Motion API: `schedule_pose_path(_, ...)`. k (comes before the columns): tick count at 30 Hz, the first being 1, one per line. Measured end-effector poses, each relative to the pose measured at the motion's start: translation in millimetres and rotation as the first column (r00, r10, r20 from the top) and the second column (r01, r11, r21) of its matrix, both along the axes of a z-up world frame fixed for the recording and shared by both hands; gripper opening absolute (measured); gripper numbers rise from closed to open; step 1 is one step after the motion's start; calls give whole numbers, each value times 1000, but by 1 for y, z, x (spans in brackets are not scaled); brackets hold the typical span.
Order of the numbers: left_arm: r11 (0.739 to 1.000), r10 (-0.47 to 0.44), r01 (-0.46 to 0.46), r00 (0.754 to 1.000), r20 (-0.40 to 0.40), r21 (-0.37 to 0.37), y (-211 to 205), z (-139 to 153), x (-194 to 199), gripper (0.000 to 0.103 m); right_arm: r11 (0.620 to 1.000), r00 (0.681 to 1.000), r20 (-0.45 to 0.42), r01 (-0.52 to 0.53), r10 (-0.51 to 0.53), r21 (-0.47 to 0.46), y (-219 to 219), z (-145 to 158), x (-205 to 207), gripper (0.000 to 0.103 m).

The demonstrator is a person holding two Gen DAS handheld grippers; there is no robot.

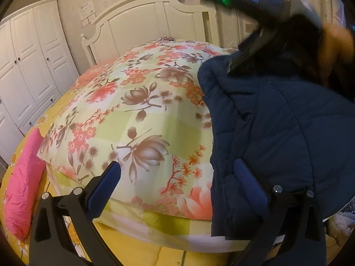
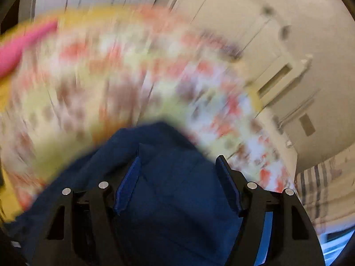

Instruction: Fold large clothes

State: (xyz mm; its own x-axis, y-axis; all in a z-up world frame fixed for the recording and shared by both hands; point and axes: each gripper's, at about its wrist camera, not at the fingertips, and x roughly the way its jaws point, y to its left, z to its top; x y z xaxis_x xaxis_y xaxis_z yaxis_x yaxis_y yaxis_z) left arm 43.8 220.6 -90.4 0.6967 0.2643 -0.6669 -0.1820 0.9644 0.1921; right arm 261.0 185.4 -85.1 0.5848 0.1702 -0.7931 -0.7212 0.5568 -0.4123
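Observation:
A large navy quilted jacket (image 1: 273, 133) with a brown fur collar (image 1: 335, 51) hangs at the right of the left wrist view, over a floral quilt (image 1: 137, 115) on the bed. My left gripper (image 1: 177, 173) is open; its right finger (image 1: 248, 184) lies against the jacket's front, its left finger (image 1: 104, 186) is over the quilt. In the blurred right wrist view, my right gripper (image 2: 177, 177) has navy jacket fabric (image 2: 173, 190) filling the gap between its fingers, which stand apart. The right gripper's body (image 1: 250, 11) shows above the collar.
A pink pillow (image 1: 22, 186) lies at the bed's left edge on a yellow sheet (image 1: 133, 243). A white headboard (image 1: 155, 24) and white wardrobe (image 1: 28, 66) stand behind. The right wrist view is motion-blurred, showing the quilt (image 2: 111, 77) and white furniture (image 2: 277, 55).

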Motion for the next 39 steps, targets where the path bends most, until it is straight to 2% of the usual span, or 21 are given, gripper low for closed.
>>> schedule_pose_path(4, 1000, -9, 9, 1000, -6, -2, -1, -1, 0, 101, 1000, 1000, -9, 11, -11, 1, -2, 7, -1, 68)
schedule_pose_path(6, 1000, -7, 7, 1000, -4, 8, -2, 0, 0, 101, 999, 999, -46, 24, -21, 49, -12, 19, -7, 68)
schedule_pose_path(7, 1000, -6, 6, 1000, -3, 7, -2, -1, -1, 101, 994, 997, -72, 23, -15, 103, -24, 31, -14, 69)
schedule_pose_path(9, 1000, -5, 5, 1000, 0, 2, -2, -1, -1, 101, 982, 997, -77, 16, -1, 189, -44, 47, -31, 86)
schedule_pose_path(11, 1000, -7, 7, 1000, 1, -1, -1, -1, -1, 101, 966, 998, -55, 1, 13, 257, -71, 60, -59, 89)
schedule_pose_path(13, 1000, -7, 7, 1000, 0, -4, -1, -1, -1, 101, 969, 999, -41, -13, 24, 246, -83, 55, -79, 89)
schedule_pose_path(15, 1000, -7, 7, 1000, -3, -7, -2, -1, -1, 101, 981, 999, -20, -25, 30, 195, -97, 30, -101, 90)
schedule_pose_path(16, 1000, -7, 7, 1000, -5, -12, -2, -1, -1, 101, 975, 1000, 0, -24, 24, 221, -104, 25, -106, 91)
schedule_pose_path(20, 999, -4, 3, 1000, -17, -43, 3, 8, -3, 101, 923, 997, -71, 34, -7, 383, -148, 36, -117, 92)
schedule_pose_path(22, 993, -20, 17, 1000, -23, -120, 11, 15, -6, 101, 887, 995, -95, 63, -22, 458, -182, 46, -126, 94)
schedule_pose_path(24, 958, -53, 48, 999, -11, -282, 30, 26, -9, 100, 875, 992, -114, 106, -59, 472, -209, 47, -130, 94)
schedule_pose_path(26, 934, -58, 55, 998, 1, -353, 38, 36, -5, 100, 861, 983, -151, 162, -100, 482, -233, 42, -132, 95)
schedule_pose_path(28, 934, -70, 64, 998, -4, -352, 35, 44, 3, 100, 843, 972, -201, 211, -125, 494, -251, 33, -131, 95)
schedule_pose_path(30, 951, -113, 98, 993, -35, -292, 17, 48, 16, 101, 817, 953, -269, 266, -142, 511, -265, 18, -128, 95)
schedule_pose_path(32, 971, -142, 127, 988, -61, -201, -4, 49, 29, 101, 781, 937, -327, 297, -126, 550, -276, 11, -124, 95)
schedule_pose_path(34, 979, -148, 135, 986, -78, -154, -14, 49, 41, 101, 757, 921, -373, 322, -111, 568, -279, 7, -121, 96)
schedule_pose_path(36, 973, -172, 149, 978, -119, -179, -14, 42, 56, 101, 748, 913, -400, 324, -85, 580, -279, 3, -119, 96)
schedule_pose_path(39, 931, -241, 176, 954, -176, -319, 0, 23, 77, 101, 708, 874, -485, 358, -26, 609, -277, -9, -110, 96)
